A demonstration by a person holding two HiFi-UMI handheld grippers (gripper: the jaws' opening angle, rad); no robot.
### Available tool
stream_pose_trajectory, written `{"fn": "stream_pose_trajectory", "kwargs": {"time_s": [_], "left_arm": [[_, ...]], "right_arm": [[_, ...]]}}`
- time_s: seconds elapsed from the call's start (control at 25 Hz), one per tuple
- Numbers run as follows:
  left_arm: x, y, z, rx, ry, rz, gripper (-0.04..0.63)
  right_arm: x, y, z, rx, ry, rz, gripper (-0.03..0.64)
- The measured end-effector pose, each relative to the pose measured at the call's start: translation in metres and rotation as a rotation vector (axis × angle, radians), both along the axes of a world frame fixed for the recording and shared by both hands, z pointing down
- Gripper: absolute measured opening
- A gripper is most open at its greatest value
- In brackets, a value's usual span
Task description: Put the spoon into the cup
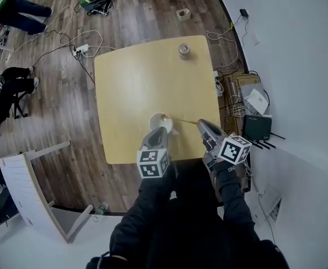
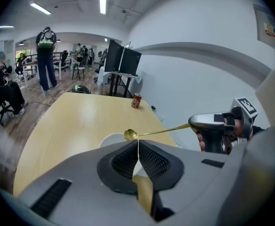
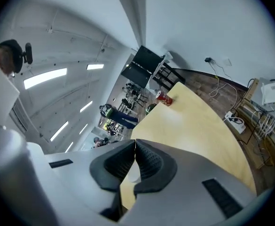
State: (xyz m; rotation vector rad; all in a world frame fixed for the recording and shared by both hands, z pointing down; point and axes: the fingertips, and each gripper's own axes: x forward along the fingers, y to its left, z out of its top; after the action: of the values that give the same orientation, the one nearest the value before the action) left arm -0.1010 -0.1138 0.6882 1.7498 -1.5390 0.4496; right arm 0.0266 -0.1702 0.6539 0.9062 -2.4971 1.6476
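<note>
The right claw has its jaws pressed together on the far end of the thin gold spoon. The handle runs out level from its tips towards the left claw. The spoon's bowl hangs just in front of the left claw's tips and just above them, directly over the mouth of the white cup. The left claw is shut too, and from where I stand it looks pinched on the near wall of the cup, steadying it. The rim curves away to one side of its jaws and the white inside shows beneath them. So the picking up and carrying are done: the spoon is off the yellow table and lined up over the cup. It does not look to be resting in the cup yet, since the bowl sits above the rim rather than below it. My guess is that what remains is to tip or lower the bowl end past the rim and then let the handle go, so that it leans on the edge. A small can stands well beyond both claws, out of the way.
</note>
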Motion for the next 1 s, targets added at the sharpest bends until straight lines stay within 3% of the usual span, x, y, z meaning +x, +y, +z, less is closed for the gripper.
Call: {"fn": "stream_pose_trajectory", "kwargs": {"time_s": [0.48, 1.0], "left_arm": [[-0.067, 0.036, 0.016, -0.048, -0.008, -0.142, 0.035], [-0.092, 0.048, 0.027, -0.081, 0.007, -0.191, 0.035]], "right_arm": [[-0.062, 0.013, 0.026, 0.062, 0.277, -0.180, 0.025], [-0.089, 0.015, 0.048, 0.021, 0.382, -0.238, 0.025]]}}
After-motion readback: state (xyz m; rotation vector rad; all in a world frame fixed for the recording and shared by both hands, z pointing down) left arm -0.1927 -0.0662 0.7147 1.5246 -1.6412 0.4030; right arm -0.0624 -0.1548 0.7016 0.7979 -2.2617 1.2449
